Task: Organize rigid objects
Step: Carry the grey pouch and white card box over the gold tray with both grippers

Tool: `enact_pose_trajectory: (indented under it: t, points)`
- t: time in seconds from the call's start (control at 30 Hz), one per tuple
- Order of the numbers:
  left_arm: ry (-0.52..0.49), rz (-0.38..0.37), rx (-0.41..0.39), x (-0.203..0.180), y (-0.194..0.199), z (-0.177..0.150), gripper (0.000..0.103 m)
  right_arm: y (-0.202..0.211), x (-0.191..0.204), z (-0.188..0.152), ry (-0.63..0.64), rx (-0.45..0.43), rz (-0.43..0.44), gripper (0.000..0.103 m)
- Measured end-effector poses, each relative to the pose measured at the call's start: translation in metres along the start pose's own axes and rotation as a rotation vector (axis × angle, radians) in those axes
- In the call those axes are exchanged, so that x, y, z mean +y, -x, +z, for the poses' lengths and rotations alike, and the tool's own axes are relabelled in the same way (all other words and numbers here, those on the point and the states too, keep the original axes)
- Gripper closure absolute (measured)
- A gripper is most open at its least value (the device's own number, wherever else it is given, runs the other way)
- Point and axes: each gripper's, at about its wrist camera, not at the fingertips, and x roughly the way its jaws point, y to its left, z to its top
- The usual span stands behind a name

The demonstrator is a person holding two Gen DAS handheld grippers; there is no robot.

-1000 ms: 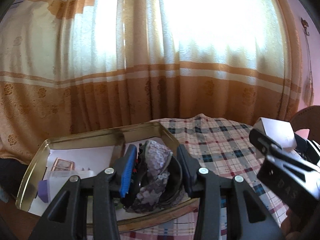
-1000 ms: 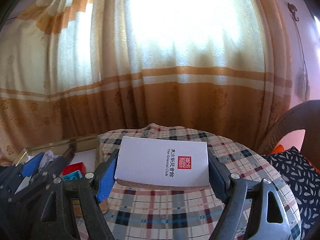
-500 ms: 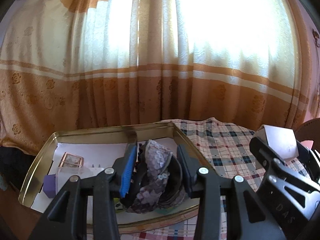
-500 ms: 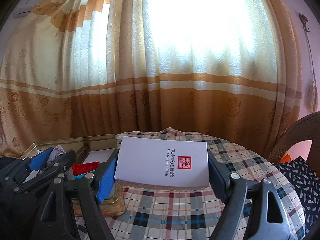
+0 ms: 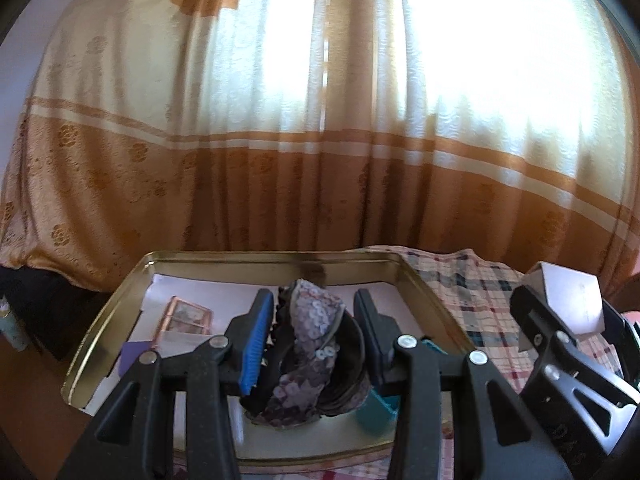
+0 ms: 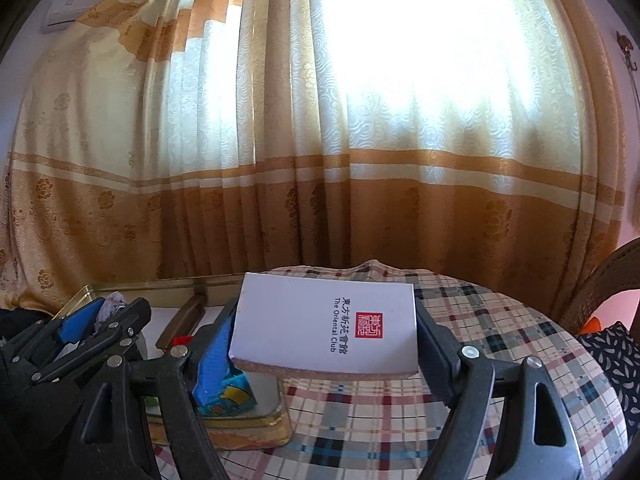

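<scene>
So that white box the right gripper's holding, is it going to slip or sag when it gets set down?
The white box probably stays stiff: its edges look straight while the right gripper clamps both ends. Its smooth faces might slip. It looks light, likely cardboard.

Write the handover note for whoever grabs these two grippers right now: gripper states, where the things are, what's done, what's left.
Left gripper: shut on a sequinned purple-grey fabric-covered item, held above the gold metal tray.
Right gripper: shut on a flat white card box with a red seal print, held over the plaid tablecloth beside the tray.
In the tray: a white paper lining, a small copper-framed glass box, a purple block, a teal piece.
Done: both items picked up.
Left: set each down, probably in the tray; the spots are your call.
</scene>
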Motion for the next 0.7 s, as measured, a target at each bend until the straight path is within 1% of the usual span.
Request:
enact_pose_trajectory:
  t: [0.1, 0.2, 0.4, 0.5, 0.7]
  points:
    - [0.028, 0.033, 0.013, 0.008, -0.005, 0.001, 0.062, -0.005, 0.007, 0.001, -0.006, 0.011, 0.019, 0.021]
    - [0.054, 0.047, 0.026, 0.015, -0.009, 0.001, 0.062, -0.010, 0.016, 0.001, 0.003, 0.021, 0.032, 0.021]
    - [0.078, 0.092, 0.022, 0.030, -0.013, 0.004, 0.062, -0.016, 0.028, 0.002, 0.006, 0.026, 0.050, 0.021]
    - [0.111, 0.113, 0.037, 0.039, -0.016, 0.004, 0.062, -0.020, 0.033, 0.001, 0.009, 0.034, 0.056, 0.022]
    - [0.101, 0.129, 0.038, 0.040, -0.018, 0.006, 0.062, -0.025, 0.044, 0.002, 0.019, 0.037, 0.066, 0.021]
